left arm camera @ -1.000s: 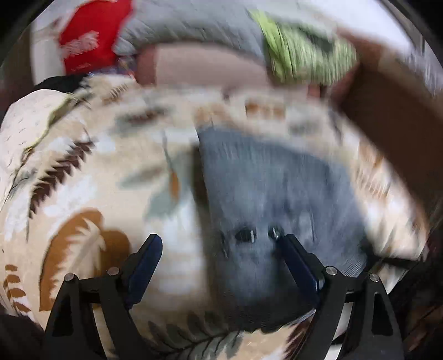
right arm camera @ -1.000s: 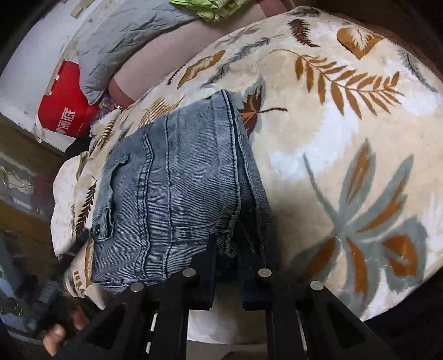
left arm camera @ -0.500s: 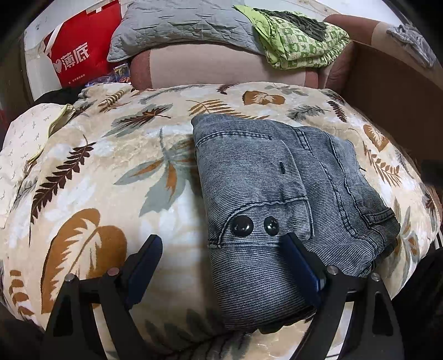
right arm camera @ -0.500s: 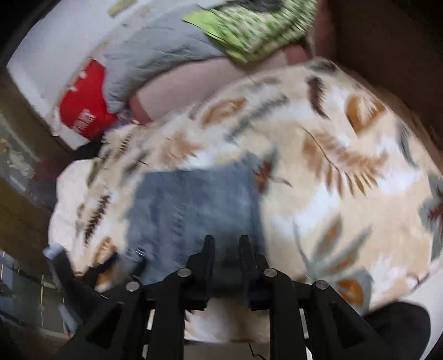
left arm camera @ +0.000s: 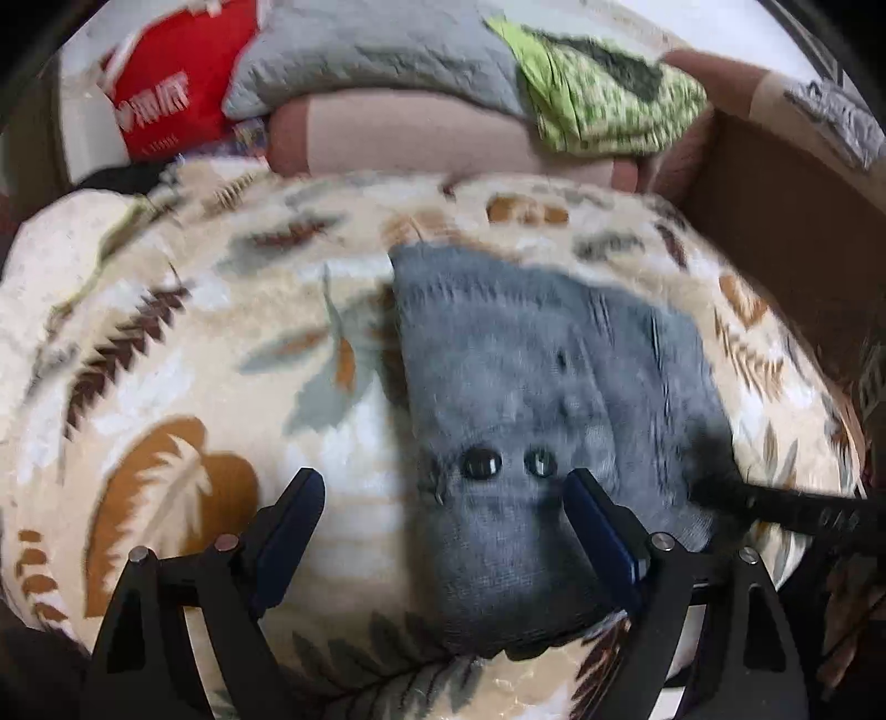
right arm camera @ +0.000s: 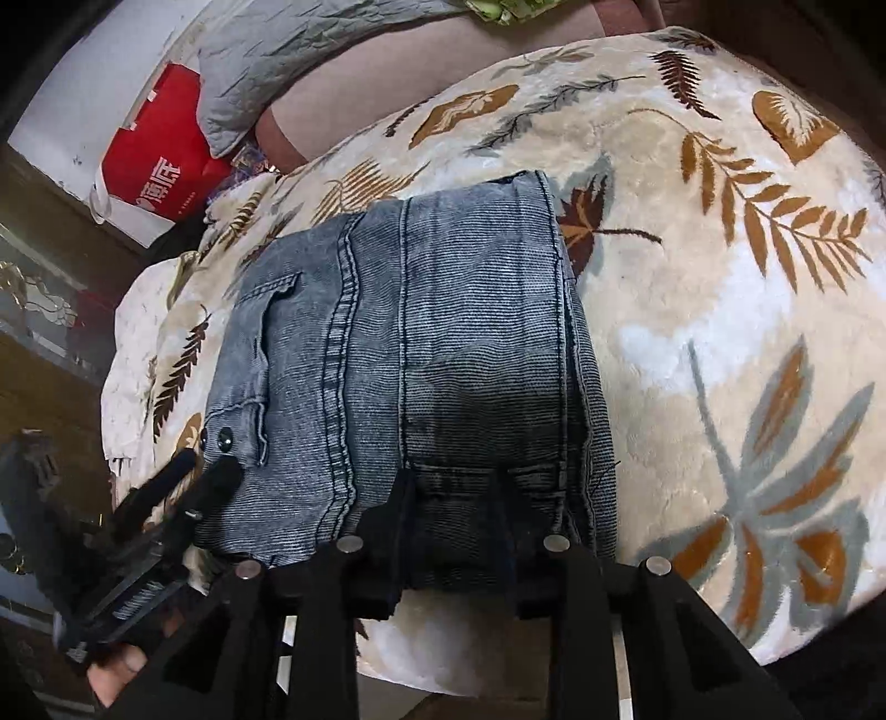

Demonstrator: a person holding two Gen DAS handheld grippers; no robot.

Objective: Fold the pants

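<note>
The pants [right arm camera: 421, 343] are grey-blue denim, folded into a thick block on a leaf-patterned blanket [right arm camera: 720, 310]. In the left wrist view the pants [left arm camera: 531, 387] are blurred, with two dark buttons facing me. My left gripper [left arm camera: 443, 493] is open and empty, its jaws straddling the near left corner of the pants at the buttons. It also shows in the right wrist view [right arm camera: 188, 476] by those buttons. My right gripper [right arm camera: 451, 482] has its jaws partly apart over the near edge of the folded pants, with denim between them.
The blanket [left arm camera: 183, 387] covers a rounded surface. Behind it lie a grey pillow [left arm camera: 376, 50], a green patterned cloth [left arm camera: 598, 105], a pink cushion [left arm camera: 410, 144] and a red bag [left arm camera: 166, 105]. A brown wooden panel [left arm camera: 786, 221] stands at the right.
The right gripper has come back down onto the near edge of the pants, jaws wider than before. The left gripper stays open at the button corner; its view has gone blurred.
</note>
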